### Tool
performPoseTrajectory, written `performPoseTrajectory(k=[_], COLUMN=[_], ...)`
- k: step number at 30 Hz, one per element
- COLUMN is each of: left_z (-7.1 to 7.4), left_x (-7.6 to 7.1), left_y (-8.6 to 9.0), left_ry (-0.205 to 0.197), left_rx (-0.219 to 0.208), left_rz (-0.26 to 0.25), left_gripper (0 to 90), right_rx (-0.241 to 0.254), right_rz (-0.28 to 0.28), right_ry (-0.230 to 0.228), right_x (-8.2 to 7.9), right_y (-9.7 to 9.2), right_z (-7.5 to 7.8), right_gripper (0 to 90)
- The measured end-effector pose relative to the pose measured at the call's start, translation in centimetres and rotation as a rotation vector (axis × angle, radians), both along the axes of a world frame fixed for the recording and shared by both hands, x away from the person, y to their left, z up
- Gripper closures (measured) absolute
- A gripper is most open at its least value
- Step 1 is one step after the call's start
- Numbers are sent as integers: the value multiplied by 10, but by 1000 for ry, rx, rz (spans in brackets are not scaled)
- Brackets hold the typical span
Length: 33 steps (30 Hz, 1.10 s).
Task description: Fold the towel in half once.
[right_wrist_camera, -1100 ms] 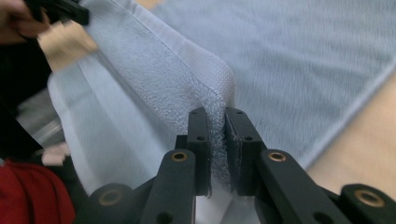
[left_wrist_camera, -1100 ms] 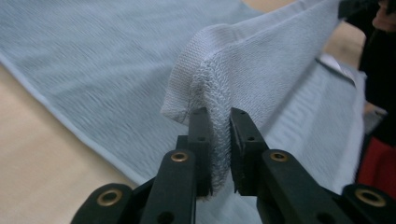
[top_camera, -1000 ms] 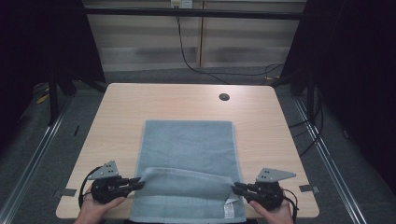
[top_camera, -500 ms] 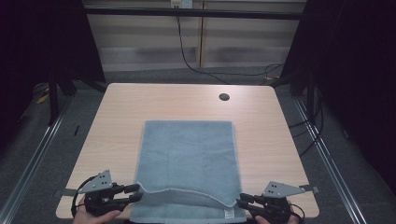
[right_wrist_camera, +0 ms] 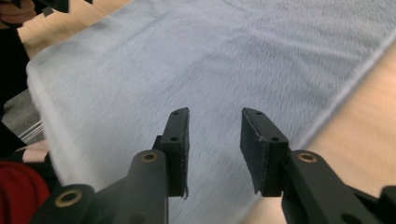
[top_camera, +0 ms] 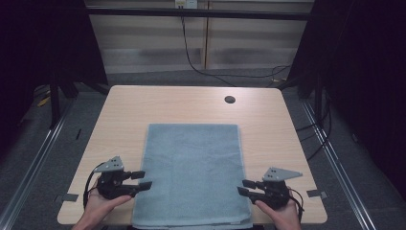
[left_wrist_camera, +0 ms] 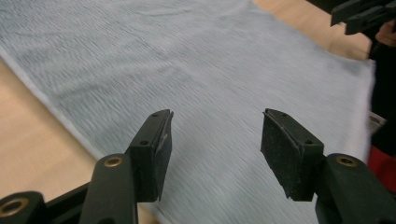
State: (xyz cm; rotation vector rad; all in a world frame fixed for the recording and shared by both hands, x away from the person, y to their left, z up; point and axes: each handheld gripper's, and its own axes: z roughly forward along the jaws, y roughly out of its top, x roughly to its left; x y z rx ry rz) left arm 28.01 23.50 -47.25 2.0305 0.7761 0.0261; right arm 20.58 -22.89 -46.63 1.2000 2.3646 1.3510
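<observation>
**Both grippers let go: towel now lies flat**

Two near corners of the grey-blue towel (top_camera: 192, 172) were pinched and folded up a second ago; now the cloth lies spread flat in the middle of the table (top_camera: 143, 105), its near hem at the table's front edge. At the left, the left gripper (top_camera: 142, 179) has just been opening: its jaws stand wide at the towel's left edge with nothing between them, the pads (left_wrist_camera: 156, 154) clear above the fabric. At the right, the right gripper (top_camera: 244, 187) has likewise been opening; its jaws are parted less widely and empty, at the right edge. Unfolding looks done, so fresh grasps come next.
</observation>
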Motion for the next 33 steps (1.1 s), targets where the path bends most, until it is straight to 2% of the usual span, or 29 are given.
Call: performPoseTrajectory(k=[2, 4, 6, 7, 9, 11, 13, 17, 21, 23, 26, 28, 29, 31, 33], left_z=[-1, -1, -2, -2, -4, -8, -14, -25, -29, -32, -31, -31, -31, -31, -31], left_x=[14, 28, 41, 48, 61, 68, 76, 78, 77, 73, 67, 63, 60, 55, 52], left_y=[-6, -12, -17, -20, -24, -27, -31, -37, -35, -34, -36, -38, -38, -40, -39], left_ry=[16, 18, 10, 7, 33, 21, 38, 40, 26, 3, -10, -7, -10, -19, 1], left_rx=[-1, 20, 36, 50, 47, 32, 60, 117, 99, 87, 113, 112, 104, 113, 95], left_rz=[7, 27, 33, 48, 64, 80, 67, 36, 44, 57, 43, 38, 35, 29, 22], left_gripper=[411, 414, 411, 411, 412, 426, 458, 468, 494, 493, 490, 489, 482, 472, 455], right_rx=[-1, -20, -34, -26, -37, -40, -48, -74, -81, -91, -99, -94, -104, -123, -125], right_rz=[4, 11, 7, 4, -4, -14, -24, -34, -39, -40, -40, -33, -26, -13, -13], right_ry=[3, 8, 4, 7, 5, 8, 33, 63, 90, 77, 77, 60, 40, 5, -4], right_x=[16, 33, 49, 57, 72, 86, 99, 117, 122, 120, 115, 109, 106, 99, 93], right_y=[4, 8, 11, 13, 16, 19, 21, 30, 35, 35, 34, 32, 31, 31, 29], right_z=[1, 2, 4, 4, 4, 2, -4, -21, -33, -36, -37, -38, -39, -40, -40], right_gripper=[599, 575, 562, 557, 544, 536, 526, 513, 506, 506, 504, 505, 504, 503, 502])
